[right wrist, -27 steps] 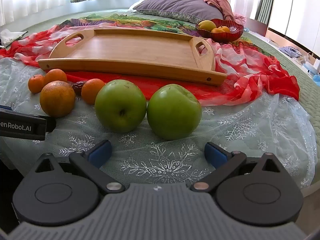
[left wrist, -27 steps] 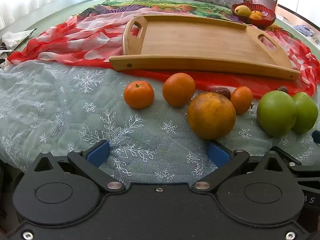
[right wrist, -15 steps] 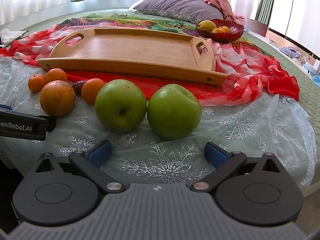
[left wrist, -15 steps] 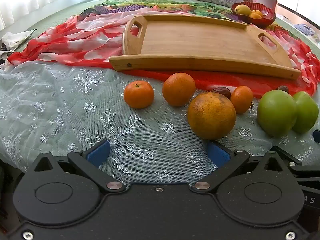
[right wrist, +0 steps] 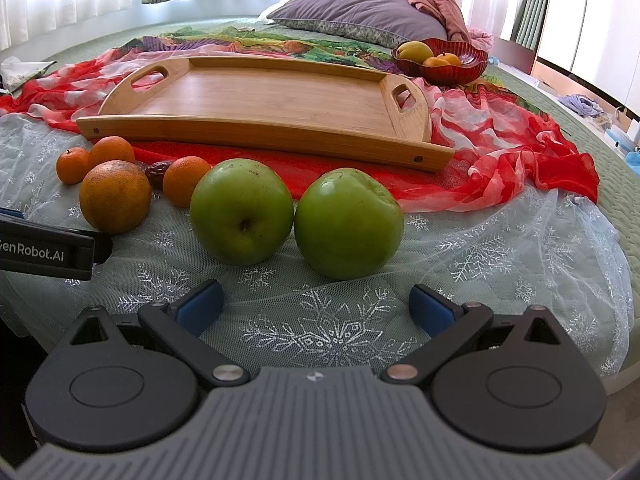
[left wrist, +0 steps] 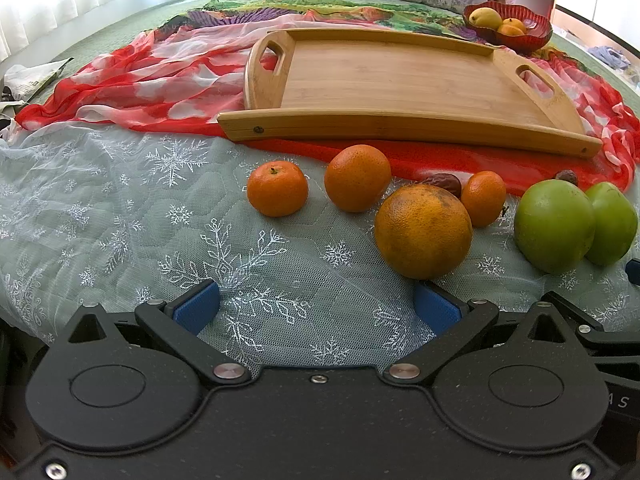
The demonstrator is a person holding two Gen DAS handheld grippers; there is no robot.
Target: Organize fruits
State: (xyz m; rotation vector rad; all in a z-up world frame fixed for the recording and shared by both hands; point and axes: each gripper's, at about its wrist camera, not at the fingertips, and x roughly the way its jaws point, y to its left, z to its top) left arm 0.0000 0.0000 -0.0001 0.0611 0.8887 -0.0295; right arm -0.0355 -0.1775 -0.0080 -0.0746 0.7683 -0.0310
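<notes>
A row of fruit lies on the snowflake mesh cloth in front of an empty wooden tray (left wrist: 400, 80) (right wrist: 264, 100). In the left wrist view: two small tangerines (left wrist: 277, 188) (left wrist: 357, 177), a big orange (left wrist: 423, 230), a third tangerine (left wrist: 483, 198), a dark date (left wrist: 443, 182) and two green apples (left wrist: 554, 226) (left wrist: 616, 223). My left gripper (left wrist: 316, 306) is open and empty, just short of the big orange. My right gripper (right wrist: 316, 306) is open and empty, just short of the two apples (right wrist: 241, 211) (right wrist: 348, 222).
A red bowl (right wrist: 460, 64) with yellow and orange fruit sits behind the tray's right end, near a purple pillow (right wrist: 360, 12). A red and white scarf (right wrist: 500, 140) lies under the tray. The bed edge drops off at the right (right wrist: 624, 280). The left gripper's body (right wrist: 44, 252) shows at the right view's left edge.
</notes>
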